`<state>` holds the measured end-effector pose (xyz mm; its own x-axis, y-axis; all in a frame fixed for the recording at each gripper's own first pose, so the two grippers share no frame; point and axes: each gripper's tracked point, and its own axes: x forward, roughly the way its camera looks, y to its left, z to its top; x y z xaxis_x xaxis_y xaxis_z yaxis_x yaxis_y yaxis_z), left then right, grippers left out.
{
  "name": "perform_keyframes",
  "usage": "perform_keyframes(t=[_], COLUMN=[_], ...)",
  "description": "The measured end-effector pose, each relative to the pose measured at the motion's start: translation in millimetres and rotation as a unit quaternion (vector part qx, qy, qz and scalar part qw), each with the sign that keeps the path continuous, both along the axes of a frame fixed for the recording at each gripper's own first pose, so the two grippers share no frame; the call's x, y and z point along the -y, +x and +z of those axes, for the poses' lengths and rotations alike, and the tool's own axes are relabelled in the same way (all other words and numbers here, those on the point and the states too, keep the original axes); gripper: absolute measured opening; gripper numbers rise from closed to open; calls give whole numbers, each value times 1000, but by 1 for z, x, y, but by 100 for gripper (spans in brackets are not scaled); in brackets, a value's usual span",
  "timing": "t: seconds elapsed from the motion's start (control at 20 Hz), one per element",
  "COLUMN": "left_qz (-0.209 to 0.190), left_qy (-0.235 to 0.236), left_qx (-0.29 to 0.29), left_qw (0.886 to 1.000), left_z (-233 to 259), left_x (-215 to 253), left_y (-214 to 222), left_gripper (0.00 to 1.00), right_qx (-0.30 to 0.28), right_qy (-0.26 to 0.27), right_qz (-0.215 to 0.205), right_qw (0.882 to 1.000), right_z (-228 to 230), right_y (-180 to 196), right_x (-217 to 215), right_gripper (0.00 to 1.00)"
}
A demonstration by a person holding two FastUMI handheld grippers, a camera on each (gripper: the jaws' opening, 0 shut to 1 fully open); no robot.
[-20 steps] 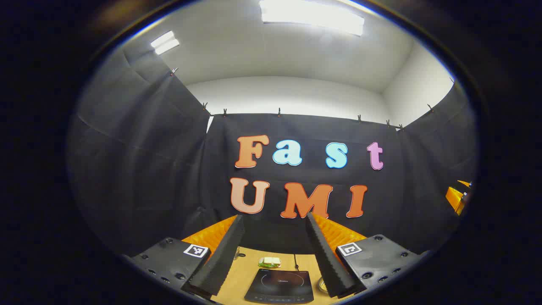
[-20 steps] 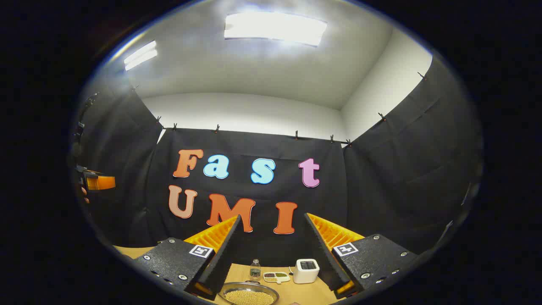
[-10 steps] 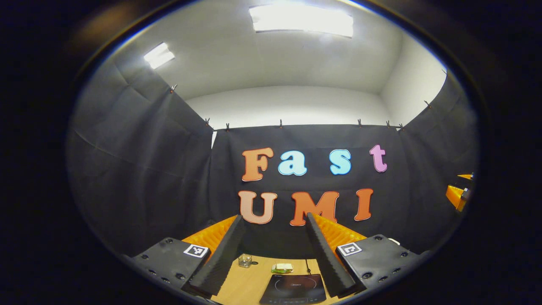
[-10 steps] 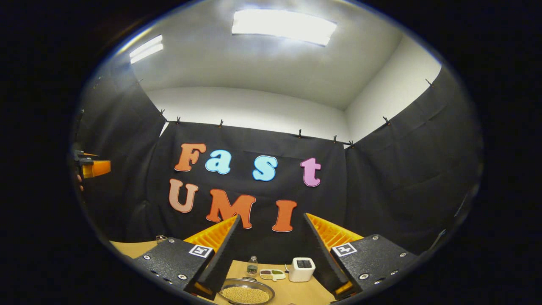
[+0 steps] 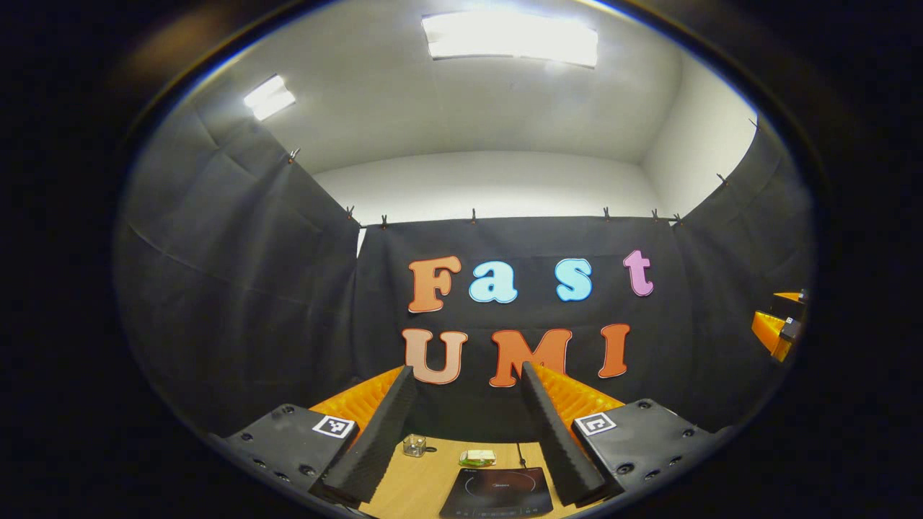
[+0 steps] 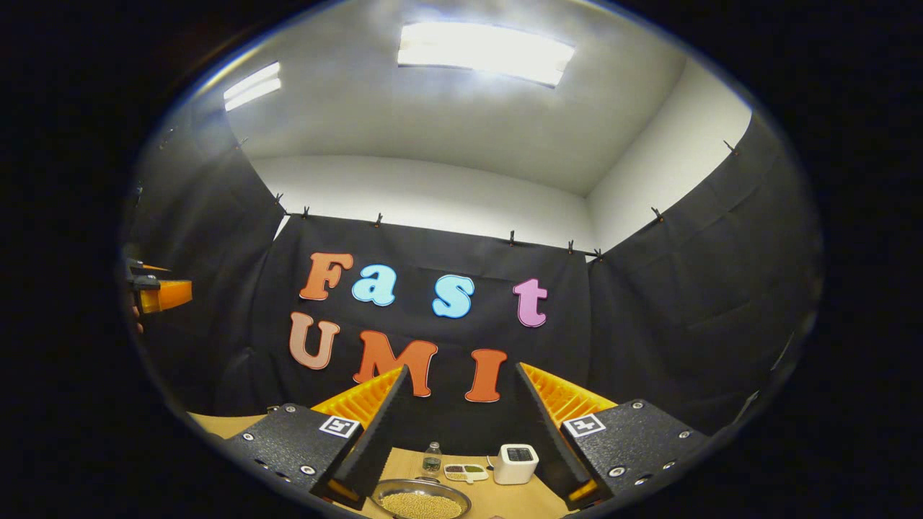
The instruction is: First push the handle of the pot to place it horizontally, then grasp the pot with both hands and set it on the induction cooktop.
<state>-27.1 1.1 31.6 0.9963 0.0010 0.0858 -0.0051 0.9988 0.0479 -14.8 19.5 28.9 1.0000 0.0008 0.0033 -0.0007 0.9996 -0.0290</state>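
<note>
Both grippers are held high above the worktop (image 5: pixel 425 483) and aimed at the far wall, jaws released and holding nothing; this reads as a ready pose before any contact, so the handle push is judged not yet begun. The left gripper (image 5: pixel 467 432) frames the cooktop (image 5: pixel 497 492), which lies bare on the near worktop between its fingers, with a small glass (image 5: pixel 414 445) and a green-and-white packet (image 5: pixel 477 457) beyond it. The right gripper (image 6: pixel 461 432) frames the pot (image 6: pixel 420 499), a shallow metal vessel of yellow grains at the bottom edge; its handle cannot be made out. Beyond the pot stand a bottle (image 6: pixel 432 457), a small tray (image 6: pixel 466 472) and a white box (image 6: pixel 515 463). Pot and cooktop each appear in a different view, so their spacing cannot be told. Each view catches the other gripper as an orange shape at its side edge.
</note>
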Motion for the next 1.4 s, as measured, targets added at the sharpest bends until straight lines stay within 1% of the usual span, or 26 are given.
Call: perform_keyframes(t=[0.15,0.3,0.35,0.5,0.6,0.65,0.7,0.75,0.8,0.85,0.9,1.0,1.05,1.1,1.15,1.35,1.4], left_qz=[-4,-6,-9,-5,-2,0,2,3,1,-2,-4,-8,-11,-12,-9,1,3], left_qy=[-4,-8,-10,-8,-4,-1,2,5,8,8,6,4,3,2,1,1,-1], left_qx=[-1,-4,-7,-16,-8,-5,-4,-3,-1,1,4,4,2,2,3,-6,-12], left_qw=[1000,1000,1000,1000,1000,1000,1000,1000,1000,1000,1000,1000,1000,1000,1000,1000,1000], left_z=[0,-3,-3,-15,-22,-24,-27,-31,-36,-41,-45,-55,-61,-66,-69,-97,-104], left_x=[-2,-2,-2,-2,3,3,3,4,6,8,12,18,19,20,18,11,10], left_y=[-1,1,1,7,15,16,19,19,21,23,26,41,48,56,62,84,90], left_gripper=[92,92,95,92,98,95,98,95,98,95,98,98,95,95,98,98,95], right_qx=[-2,-12,-16,-36,-48,-54,-61,-65,-66,-71,-81,-104,-116,-127,-139,-186,-200], right_qy=[12,14,15,18,17,16,14,16,20,23,25,27,29,31,34,36,38], right_qz=[3,9,11,24,27,28,29,32,38,41,42,45,49,53,57,76,83], right_qw=[1000,1000,1000,999,998,998,998,997,997,996,996,993,992,990,988,979,976], right_z=[-5,-18,-24,-47,-64,-72,-81,-89,-97,-108,-120,-146,-157,-169,-183,-235,-248], right_y=[0,2,4,9,13,17,22,26,29,32,33,43,48,55,62,67,66], right_x=[0,-3,-5,-11,-13,-13,-15,-16,-17,-18,-16,-19,-23,-29,-34,-47,-51], right_gripper=[87,87,87,87,88,88,89,89,89,89,89,89,88,87,87,84,83])
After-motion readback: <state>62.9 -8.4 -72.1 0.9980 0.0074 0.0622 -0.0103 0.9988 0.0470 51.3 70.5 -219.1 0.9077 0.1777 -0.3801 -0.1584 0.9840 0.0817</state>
